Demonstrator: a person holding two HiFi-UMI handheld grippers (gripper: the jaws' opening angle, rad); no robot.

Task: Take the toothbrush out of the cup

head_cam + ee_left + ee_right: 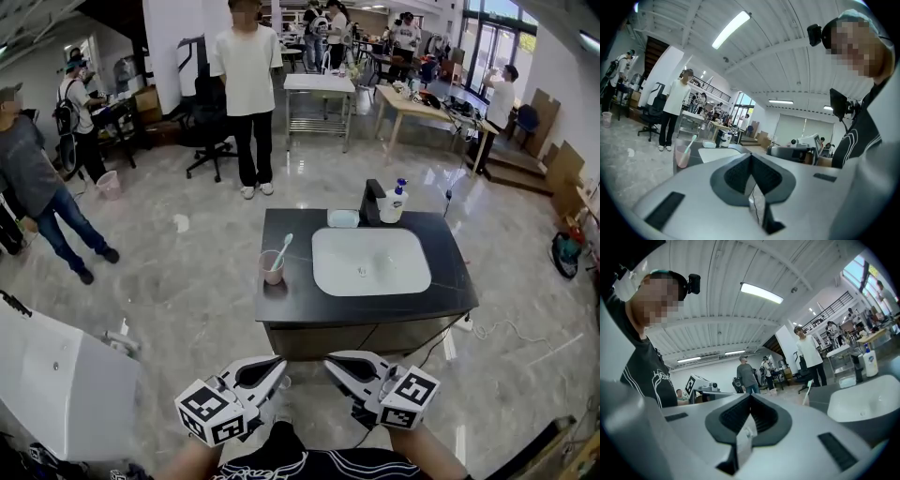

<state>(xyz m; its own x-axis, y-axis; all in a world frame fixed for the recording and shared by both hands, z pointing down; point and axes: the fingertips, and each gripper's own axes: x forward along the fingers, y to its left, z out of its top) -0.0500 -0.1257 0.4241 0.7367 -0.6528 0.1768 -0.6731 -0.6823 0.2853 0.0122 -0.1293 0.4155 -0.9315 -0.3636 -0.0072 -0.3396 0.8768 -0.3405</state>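
Note:
A pink cup [272,268] stands on the left part of a black counter [291,305], and a toothbrush [281,249] with a pale green handle leans in it. Both grippers are low in the head view, well short of the counter, with their tips turned toward each other. The left gripper [277,366] is shut with nothing between its jaws. The right gripper [334,362] is also shut and holds nothing. The left gripper view shows the cup [682,155] and toothbrush [691,142] far off beyond the left gripper [751,157]. In the right gripper view the toothbrush [807,389] is distant past the right gripper [750,397].
A white sink basin [369,262] is set in the counter, with a black faucet [372,201], a white pump bottle [394,202] and a small dish [343,218] behind it. A white unit [66,389] stands at the lower left. Several people stand on the floor beyond.

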